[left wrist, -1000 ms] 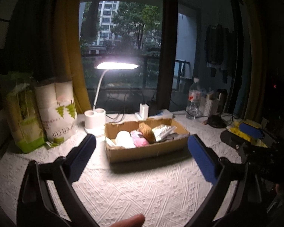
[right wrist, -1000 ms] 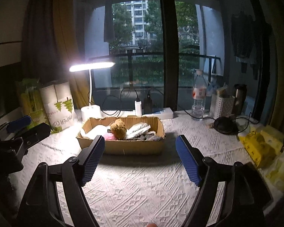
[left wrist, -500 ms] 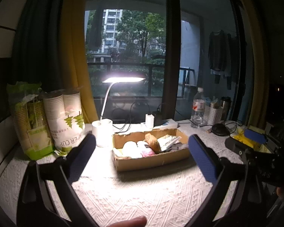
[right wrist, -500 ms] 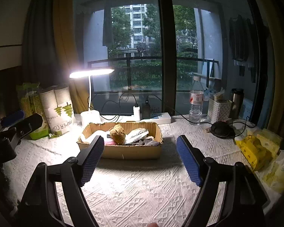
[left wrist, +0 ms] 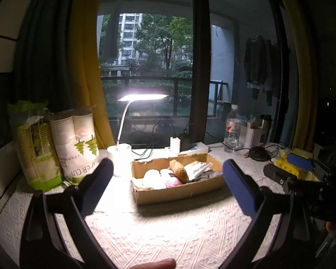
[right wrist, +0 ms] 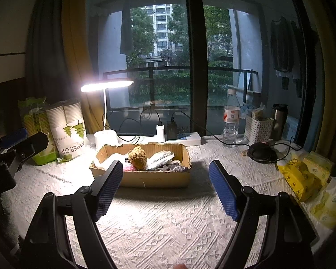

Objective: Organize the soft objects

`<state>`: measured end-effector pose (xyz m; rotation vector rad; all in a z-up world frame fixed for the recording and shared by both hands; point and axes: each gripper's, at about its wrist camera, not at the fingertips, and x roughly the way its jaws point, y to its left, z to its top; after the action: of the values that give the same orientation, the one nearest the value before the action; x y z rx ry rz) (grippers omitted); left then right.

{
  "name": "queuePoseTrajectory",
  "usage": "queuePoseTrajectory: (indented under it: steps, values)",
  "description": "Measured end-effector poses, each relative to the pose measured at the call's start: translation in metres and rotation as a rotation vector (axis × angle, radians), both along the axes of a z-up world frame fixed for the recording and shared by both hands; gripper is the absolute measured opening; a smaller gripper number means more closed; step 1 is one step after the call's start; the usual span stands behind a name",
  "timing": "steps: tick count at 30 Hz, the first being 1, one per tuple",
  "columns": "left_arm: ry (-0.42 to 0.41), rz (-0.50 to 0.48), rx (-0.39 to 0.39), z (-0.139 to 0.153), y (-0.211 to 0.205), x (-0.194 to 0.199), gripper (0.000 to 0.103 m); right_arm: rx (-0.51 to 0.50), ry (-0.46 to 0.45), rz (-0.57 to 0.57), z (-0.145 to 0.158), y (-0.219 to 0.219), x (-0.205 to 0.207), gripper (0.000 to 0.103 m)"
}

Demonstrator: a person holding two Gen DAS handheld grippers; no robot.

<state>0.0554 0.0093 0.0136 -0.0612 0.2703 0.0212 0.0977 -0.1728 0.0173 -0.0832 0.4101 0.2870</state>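
A shallow cardboard box [left wrist: 181,194] [right wrist: 154,179] sits mid-table under the lamp. It holds soft items: a brown plush toy [left wrist: 178,170] [right wrist: 137,157], a white bundle [left wrist: 152,177], a pink piece [left wrist: 173,182], a patterned white cloth [right wrist: 160,158] and grey fabric [right wrist: 175,168]. My left gripper [left wrist: 166,186] hovers open in front of the box, nothing between its blue pads. My right gripper [right wrist: 165,185] is likewise open and empty, short of the box. Each gripper shows at the other view's edge.
A lit white desk lamp [right wrist: 106,85] stands behind the box, by a power strip [right wrist: 186,137]. Paper cup sleeves [left wrist: 75,143] and a green bag [left wrist: 31,148] stand left. A water bottle [right wrist: 231,116], white basket [right wrist: 257,129], black puck [right wrist: 261,153] and yellow packs [right wrist: 302,174] lie right.
The left wrist view has tilted upward a little, so the box sits lower relative to the window. The right gripper's view rose slightly early, then held. Both grippers stay open.
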Motion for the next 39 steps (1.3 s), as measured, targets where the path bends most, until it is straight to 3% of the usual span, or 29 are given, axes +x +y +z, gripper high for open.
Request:
queuePoseTrajectory:
  steps: [39]
  values:
    - [-0.005, -0.011, -0.005, 0.0023, -0.004, -0.0019, 0.099, 0.0, 0.0, -0.001, -0.0004, -0.0027, 0.0002, 0.082]
